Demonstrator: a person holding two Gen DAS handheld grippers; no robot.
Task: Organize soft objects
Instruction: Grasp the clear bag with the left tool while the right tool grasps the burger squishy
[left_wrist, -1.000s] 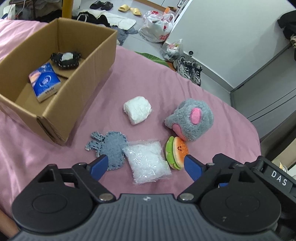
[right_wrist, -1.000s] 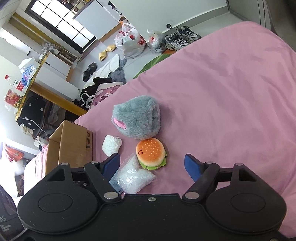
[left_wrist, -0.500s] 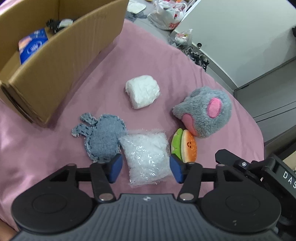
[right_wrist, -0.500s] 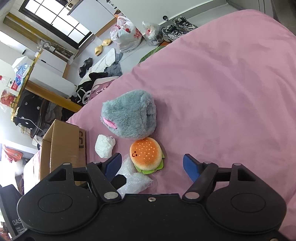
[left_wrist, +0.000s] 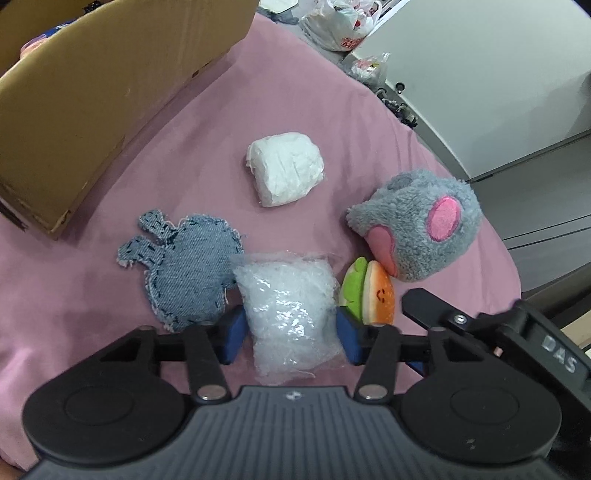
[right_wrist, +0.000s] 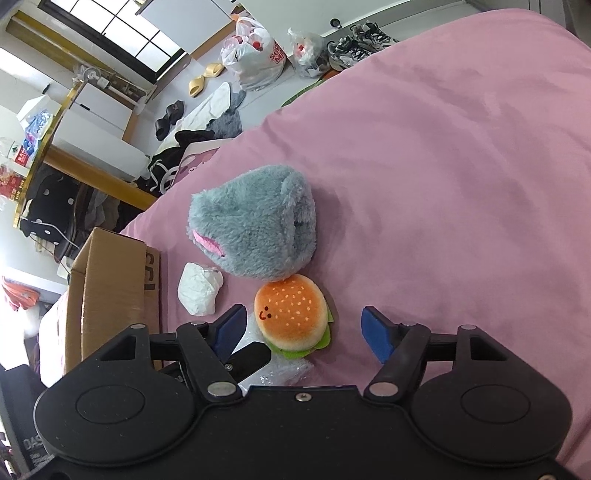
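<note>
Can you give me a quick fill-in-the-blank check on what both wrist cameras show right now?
1. The left gripper has its jaws on either side of the clear ____ bag.
2. The burger toy touches the grey ____ toy behind it.
3. The denim patch lies between the bag and the ____ box.
4. The right gripper holds ____.

Missing words: plastic; plush; cardboard; nothing
</note>
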